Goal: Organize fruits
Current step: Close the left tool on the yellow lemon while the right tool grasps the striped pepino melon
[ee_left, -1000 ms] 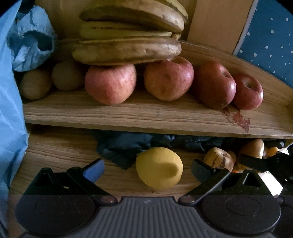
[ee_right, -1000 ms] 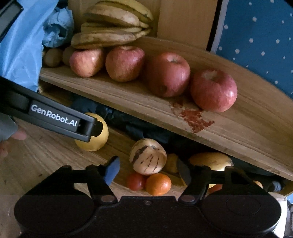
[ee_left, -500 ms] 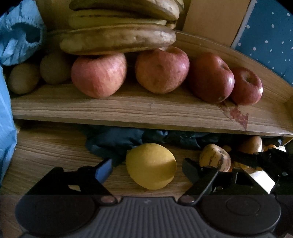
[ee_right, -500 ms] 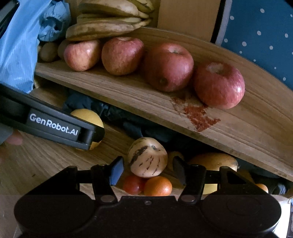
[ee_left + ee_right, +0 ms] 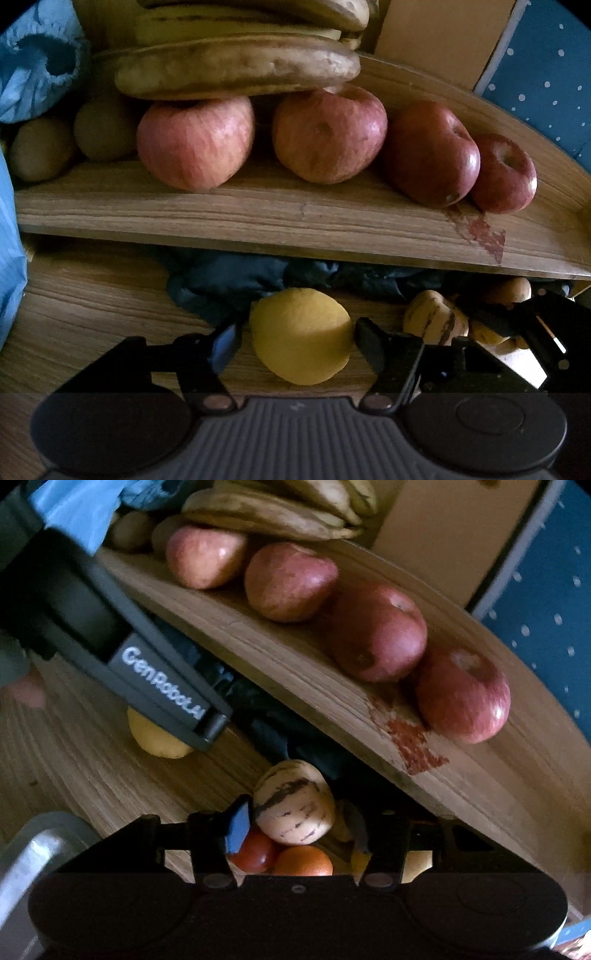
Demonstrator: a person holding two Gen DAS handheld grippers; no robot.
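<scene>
Left gripper [image 5: 297, 338]: jaws just closing around lemon [image 5: 301, 334] on wooden surface [image 5: 92, 302], left pad apart. Right gripper [image 5: 295, 821]: jaws just closing around striped melon [image 5: 293, 803]; firm contact unclear. Apples [image 5: 195, 142] on shelf [image 5: 258, 218] above.

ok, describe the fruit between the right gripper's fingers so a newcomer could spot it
Start at the wooden shelf holding the apples, then look under its front edge. The striped melon sits there above a tomato and an orange; it alone is cream with dark purple streaks.

A curved wooden shelf [image 5: 280, 218] stands over a wood-grain tabletop [image 5: 92, 302], with perhaps dotted blue fabric [image 5: 546, 74] behind.
</scene>
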